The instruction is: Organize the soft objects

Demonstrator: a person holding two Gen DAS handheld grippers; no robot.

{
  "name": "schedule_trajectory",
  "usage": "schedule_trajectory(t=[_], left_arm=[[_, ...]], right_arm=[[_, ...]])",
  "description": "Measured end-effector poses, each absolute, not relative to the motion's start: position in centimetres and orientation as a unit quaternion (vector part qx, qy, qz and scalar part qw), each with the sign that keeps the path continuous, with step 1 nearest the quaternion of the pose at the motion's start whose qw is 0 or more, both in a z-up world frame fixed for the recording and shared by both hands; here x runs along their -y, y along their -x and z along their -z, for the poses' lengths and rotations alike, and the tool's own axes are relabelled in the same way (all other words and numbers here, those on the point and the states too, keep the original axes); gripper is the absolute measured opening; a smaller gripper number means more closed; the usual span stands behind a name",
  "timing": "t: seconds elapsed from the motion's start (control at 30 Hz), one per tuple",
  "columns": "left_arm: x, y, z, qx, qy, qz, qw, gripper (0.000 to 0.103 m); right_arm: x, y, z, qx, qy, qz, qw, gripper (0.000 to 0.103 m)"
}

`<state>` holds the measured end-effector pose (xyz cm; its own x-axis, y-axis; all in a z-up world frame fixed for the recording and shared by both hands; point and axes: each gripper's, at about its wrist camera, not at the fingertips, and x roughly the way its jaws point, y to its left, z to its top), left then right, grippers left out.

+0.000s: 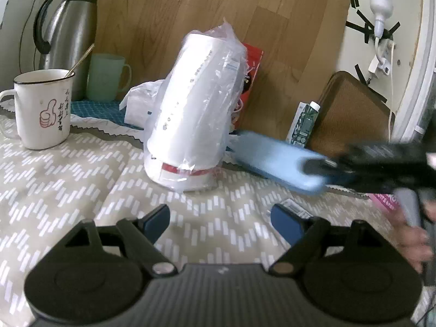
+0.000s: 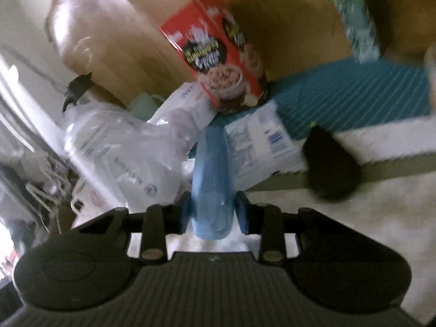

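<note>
Blue soft pad (image 2: 211, 179), smooth, long and rounded at the ends, sits clamped between the pads of your right gripper (image 2: 214, 212), held above the patterned quilt (image 1: 81, 179) at the right of the left wrist view. Going from the left there: a white enamel mug (image 1: 45, 109) with a spoon in it, a steel thermos jug (image 1: 68, 32), a pale green cup (image 1: 106, 77), then a stack of white cups wrapped in crinkled clear plastic (image 1: 193, 103), leaning. Your left gripper (image 1: 220, 223) stands apart, nothing between its fingers. A red cereal box (image 2: 218, 51) stands behind.
</note>
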<state>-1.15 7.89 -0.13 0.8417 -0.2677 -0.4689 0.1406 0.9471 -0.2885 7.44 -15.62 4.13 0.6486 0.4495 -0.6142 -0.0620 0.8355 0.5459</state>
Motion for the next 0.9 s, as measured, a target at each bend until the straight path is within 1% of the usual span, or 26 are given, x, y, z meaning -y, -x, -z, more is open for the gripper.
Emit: schedule_trajectory(t=[0.13, 0.27, 0.4, 0.5, 0.63, 0.83, 0.87, 0.9], left_arm=[[-7.8, 1.4, 0.0, -0.26, 0.121, 0.114, 0.951, 0.084], [-7.2, 1.5, -0.3, -0.263, 0.115, 0.131, 0.949, 0.084], [-4.8, 2.1, -1.4, -0.272, 0.137, 0.193, 0.933, 0.084], [-1.4, 2.9, -2.9, -0.268, 0.109, 0.242, 0.926, 0.085], [2.2, 3.7, -3.8, -0.272, 0.091, 0.282, 0.916, 0.086], [2.6, 4.0, -3.3, -0.297, 0.105, 0.271, 0.909, 0.086], [2.4, 4.1, -3.3, -0.301, 0.105, 0.267, 0.91, 0.086], [2.0, 4.2, -3.3, -0.303, 0.106, 0.265, 0.909, 0.086]], right_arm=[[16.6, -2.1, -5.8, -0.366, -0.116, -0.117, 0.916, 0.037], [18.0, 5.1, -5.4, -0.352, -0.046, -0.106, 0.929, 0.037], [17.4, 11.1, -4.7, -0.331, 0.023, -0.081, 0.94, 0.037], [17.6, 13.7, -4.9, -0.319, 0.023, -0.076, 0.944, 0.038], [18.3, 14.8, -5.7, -0.294, -0.033, -0.131, 0.946, 0.042], [16.6, 13.7, -5.0, -0.282, -0.05, -0.185, 0.94, 0.047], [16.3, 13.7, -5.0, -0.277, -0.047, -0.194, 0.94, 0.052], [16.0, 13.5, -4.9, -0.276, -0.041, -0.201, 0.939, 0.054]])
